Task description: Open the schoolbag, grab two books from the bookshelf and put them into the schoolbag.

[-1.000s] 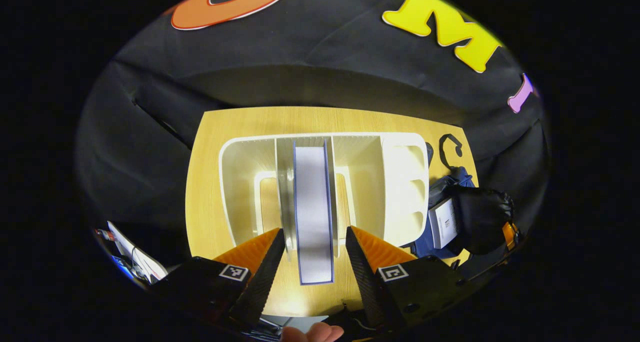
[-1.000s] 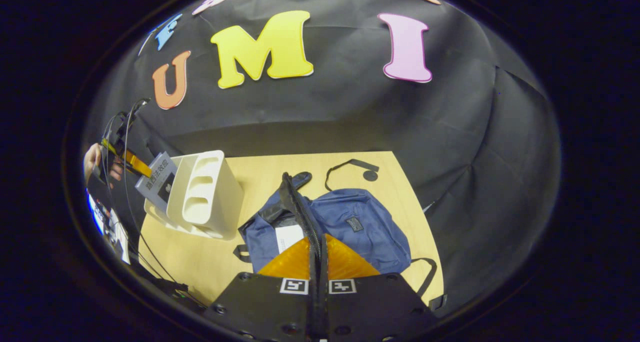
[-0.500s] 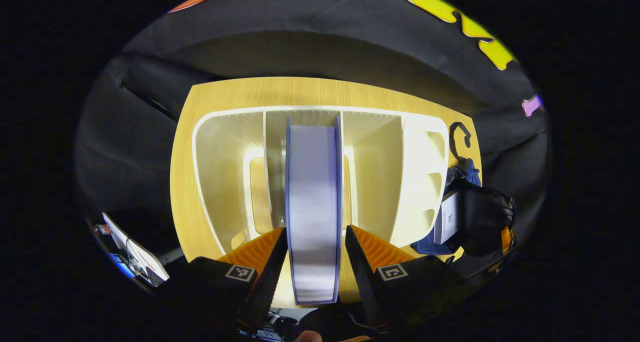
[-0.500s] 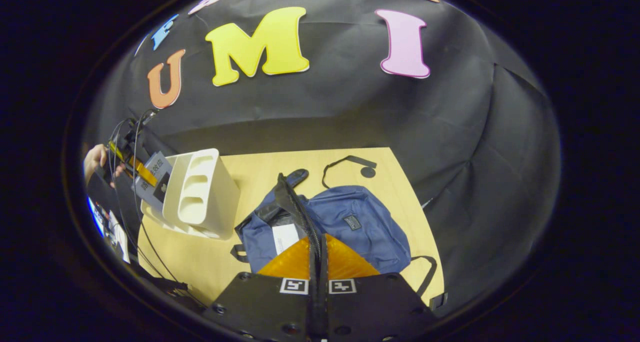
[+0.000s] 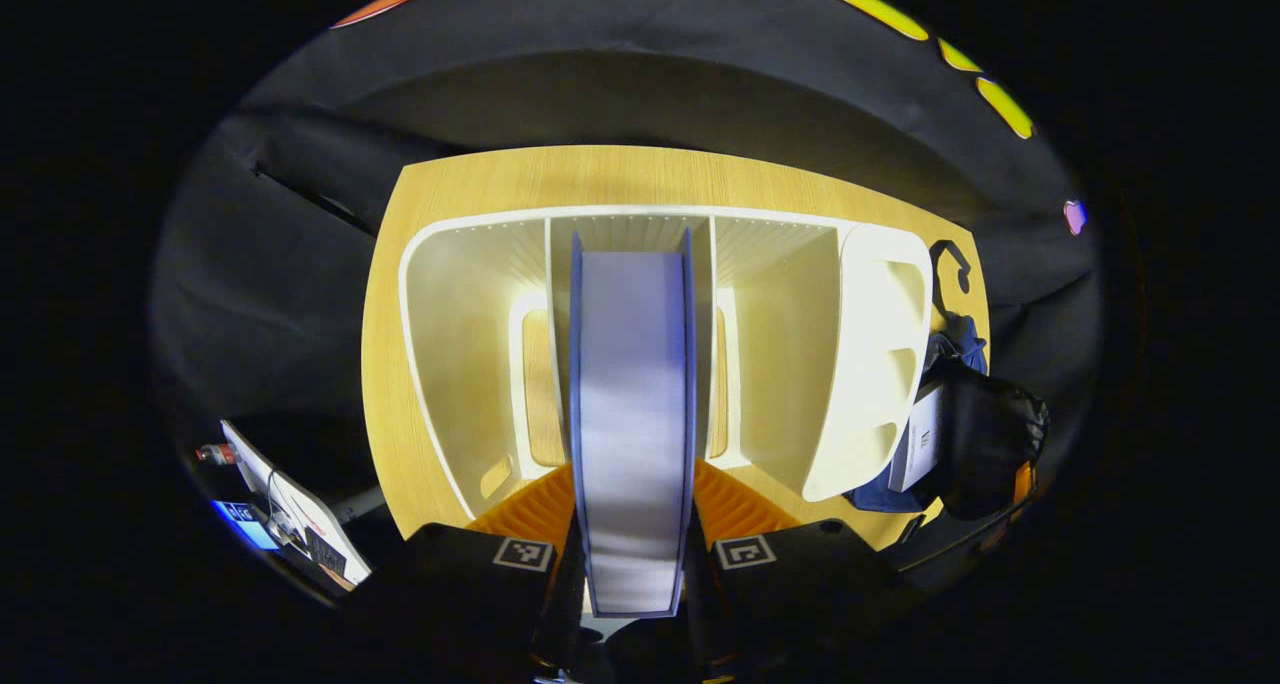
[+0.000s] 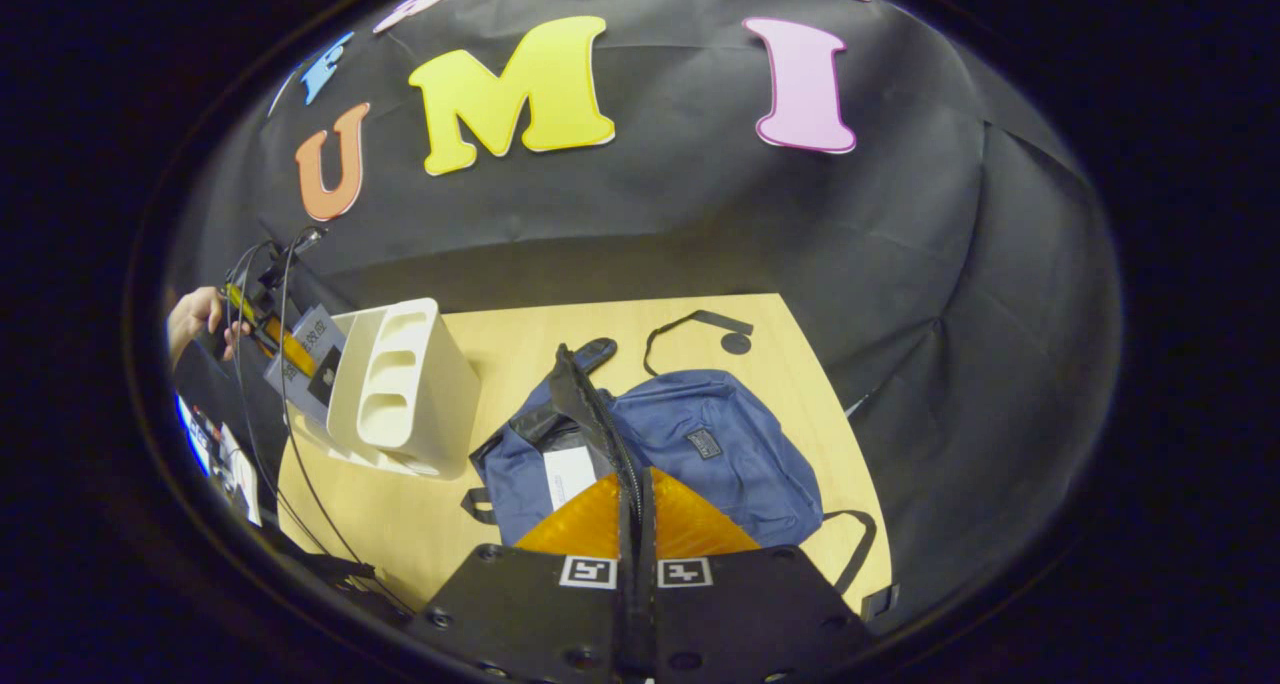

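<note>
The left gripper (image 5: 632, 554) is closing its fingers onto a book (image 5: 632, 404) standing in the middle slot of the white bookshelf (image 5: 470, 364); both fingers look to be pressing the covers near the book's lower edge, though the contact itself is partly hidden by the book. From the right gripper view the same book (image 6: 305, 362) is sticking out of the bookshelf (image 6: 410, 389) at the table's left, with a hand (image 6: 195, 316) holding the far gripper behind it.

The right gripper (image 6: 636, 509) is pinching the edge of the schoolbag (image 6: 700, 454) opening, fingers pressed together on the dark zipper strip and holding it lifted. The bag is lying on the wooden table (image 6: 420, 524), just beside the shelf, unzipped. Something white is showing inside the opening (image 6: 568, 476); probably the first book, already packed, but I cannot tell for sure.

Progress, as I judge it: bag opened, likely one book in, second book being gripped on the shelf. Left to do: pulling it out, carrying it across, dropping it into the held-open bag.
</note>
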The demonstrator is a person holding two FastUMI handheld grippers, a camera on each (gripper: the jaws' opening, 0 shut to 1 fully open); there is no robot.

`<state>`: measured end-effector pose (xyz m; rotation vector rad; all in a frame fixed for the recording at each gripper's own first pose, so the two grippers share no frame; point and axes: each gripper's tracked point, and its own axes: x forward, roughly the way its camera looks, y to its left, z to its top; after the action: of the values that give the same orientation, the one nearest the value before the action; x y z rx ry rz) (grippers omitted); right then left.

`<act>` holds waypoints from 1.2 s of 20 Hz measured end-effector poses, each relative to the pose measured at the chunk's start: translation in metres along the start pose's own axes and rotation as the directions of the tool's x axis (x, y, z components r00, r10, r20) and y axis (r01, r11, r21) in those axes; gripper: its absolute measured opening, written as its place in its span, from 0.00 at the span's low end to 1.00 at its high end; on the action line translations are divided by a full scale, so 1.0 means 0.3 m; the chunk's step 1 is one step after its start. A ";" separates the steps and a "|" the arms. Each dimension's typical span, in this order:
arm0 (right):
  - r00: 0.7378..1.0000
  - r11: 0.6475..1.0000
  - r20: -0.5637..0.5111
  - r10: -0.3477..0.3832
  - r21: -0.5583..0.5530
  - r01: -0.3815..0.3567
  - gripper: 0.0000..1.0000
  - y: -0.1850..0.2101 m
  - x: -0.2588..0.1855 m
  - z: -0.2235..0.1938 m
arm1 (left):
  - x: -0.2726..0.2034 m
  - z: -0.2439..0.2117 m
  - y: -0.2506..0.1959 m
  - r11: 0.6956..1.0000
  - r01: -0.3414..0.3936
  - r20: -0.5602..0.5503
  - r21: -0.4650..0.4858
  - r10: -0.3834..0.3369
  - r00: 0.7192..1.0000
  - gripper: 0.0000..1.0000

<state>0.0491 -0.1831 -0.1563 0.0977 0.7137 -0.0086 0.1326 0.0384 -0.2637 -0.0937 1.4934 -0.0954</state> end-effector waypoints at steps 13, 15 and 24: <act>0.999 0.999 0.018 0.038 -0.032 -0.038 0.00 -0.004 -0.016 -0.019 | -0.432 -0.330 0.065 0.992 0.095 0.142 -0.078 -0.083 0.986 0.40; 0.999 0.998 0.019 0.044 -0.034 -0.043 0.00 -0.001 -0.020 -0.024 | -0.503 -0.424 0.048 0.983 0.151 0.158 -0.100 -0.134 0.978 0.39; 0.999 0.998 0.023 0.037 -0.059 -0.036 0.00 0.017 -0.044 -0.035 | -0.569 -0.576 -0.194 0.842 0.516 0.238 -0.158 -0.474 0.847 0.40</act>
<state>0.0324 -0.1774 -0.1552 0.0545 0.6878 0.0462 -0.0528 0.0008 -0.1008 -0.6569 1.2514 -0.3354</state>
